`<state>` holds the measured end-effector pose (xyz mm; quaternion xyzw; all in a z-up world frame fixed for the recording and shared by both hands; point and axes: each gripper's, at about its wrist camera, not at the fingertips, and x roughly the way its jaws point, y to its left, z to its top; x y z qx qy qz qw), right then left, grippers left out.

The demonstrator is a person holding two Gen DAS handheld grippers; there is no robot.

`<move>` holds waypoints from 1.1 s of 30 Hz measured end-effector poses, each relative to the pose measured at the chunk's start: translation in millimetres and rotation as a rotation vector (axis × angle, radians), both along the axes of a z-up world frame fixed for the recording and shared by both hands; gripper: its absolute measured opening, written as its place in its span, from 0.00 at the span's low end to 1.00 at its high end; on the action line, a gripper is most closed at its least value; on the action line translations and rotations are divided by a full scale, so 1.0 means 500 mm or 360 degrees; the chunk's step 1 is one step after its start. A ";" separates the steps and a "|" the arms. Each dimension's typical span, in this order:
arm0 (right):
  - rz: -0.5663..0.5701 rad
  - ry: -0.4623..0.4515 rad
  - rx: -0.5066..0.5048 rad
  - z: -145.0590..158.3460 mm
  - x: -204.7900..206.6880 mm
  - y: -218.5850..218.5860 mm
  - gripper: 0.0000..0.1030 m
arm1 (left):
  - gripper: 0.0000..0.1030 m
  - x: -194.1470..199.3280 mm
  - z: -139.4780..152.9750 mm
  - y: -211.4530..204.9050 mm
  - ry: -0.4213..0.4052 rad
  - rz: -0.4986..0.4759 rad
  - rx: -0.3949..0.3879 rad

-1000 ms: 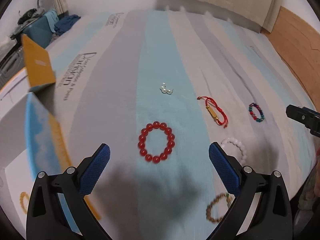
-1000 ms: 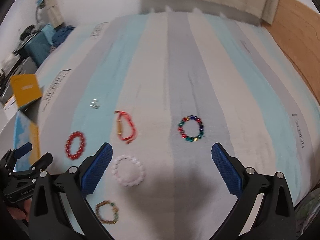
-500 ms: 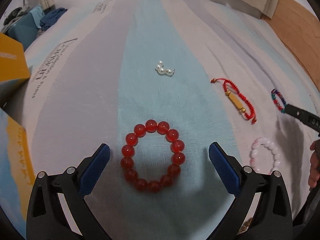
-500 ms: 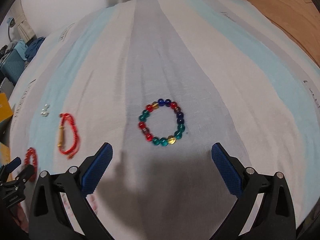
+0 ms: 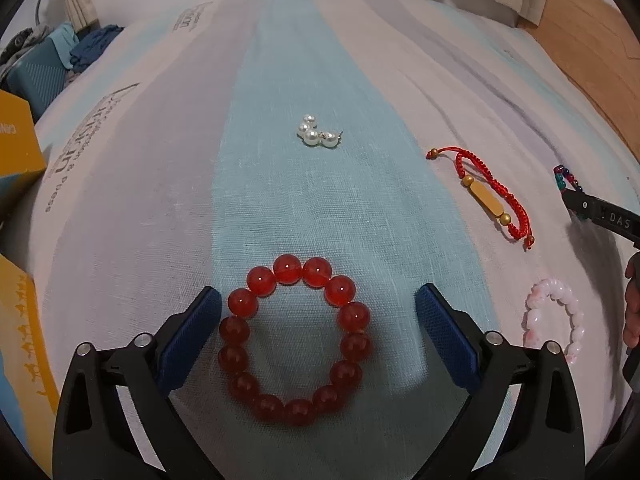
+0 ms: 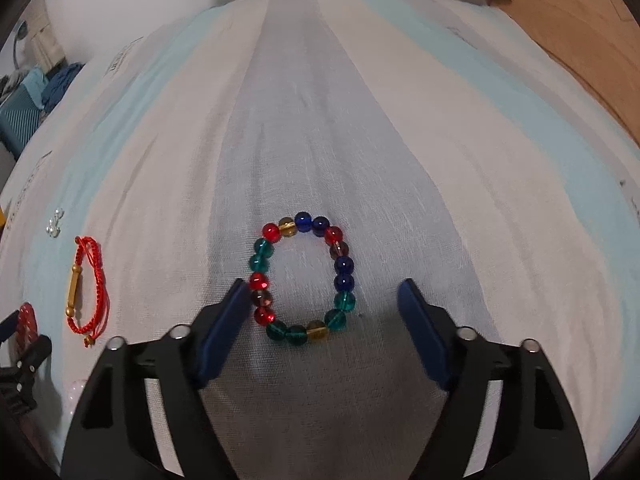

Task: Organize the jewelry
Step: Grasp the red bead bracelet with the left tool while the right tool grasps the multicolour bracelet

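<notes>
1. Left gripper (image 5: 318, 312) hung low over the striped bedsheet (image 5: 280, 80), blue pads spread wide, nothing held.
2. Red bead bracelet (image 5: 294, 340) lay flat on the teal stripe between those pads; its left beads sat just beside the left pad (image 5: 188, 340), the right pad well clear.
3. Pearl earrings (image 5: 316, 134) sat farther up the same stripe.
4. Red cord bracelet (image 5: 494, 196) with a gold bar lay off to the right; pink bead bracelet (image 5: 554, 320) nearer, at the right edge.
5. Right gripper (image 6: 322, 312) also stood apart and empty, over the grey stripe.
6. Multicoloured bead bracelet (image 6: 302, 278) lay between its pads, left side touching or almost touching the left pad (image 6: 222, 328).
7. Yellow box (image 5: 18, 140) stood at the bed's left edge.
</notes>
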<state>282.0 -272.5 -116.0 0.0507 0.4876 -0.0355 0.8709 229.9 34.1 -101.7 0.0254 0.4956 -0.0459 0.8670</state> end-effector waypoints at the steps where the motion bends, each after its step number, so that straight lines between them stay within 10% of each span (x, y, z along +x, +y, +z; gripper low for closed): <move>1: 0.0001 0.0002 0.0002 0.001 0.001 0.000 0.60 | 0.86 -0.001 0.000 0.000 -0.0004 -0.0007 -0.0001; 11: 0.0016 0.0019 -0.0016 0.014 -0.003 0.008 0.18 | 0.49 -0.014 0.018 0.010 0.0032 -0.0006 -0.0047; 15: 0.0020 0.0005 0.0009 0.018 -0.013 0.002 0.18 | 0.27 -0.017 0.024 0.012 0.0057 -0.0008 -0.0077; 33: 0.0093 -0.0123 0.0063 0.073 -0.044 0.019 0.09 | 0.12 -0.015 0.051 0.021 0.0048 -0.0021 -0.0110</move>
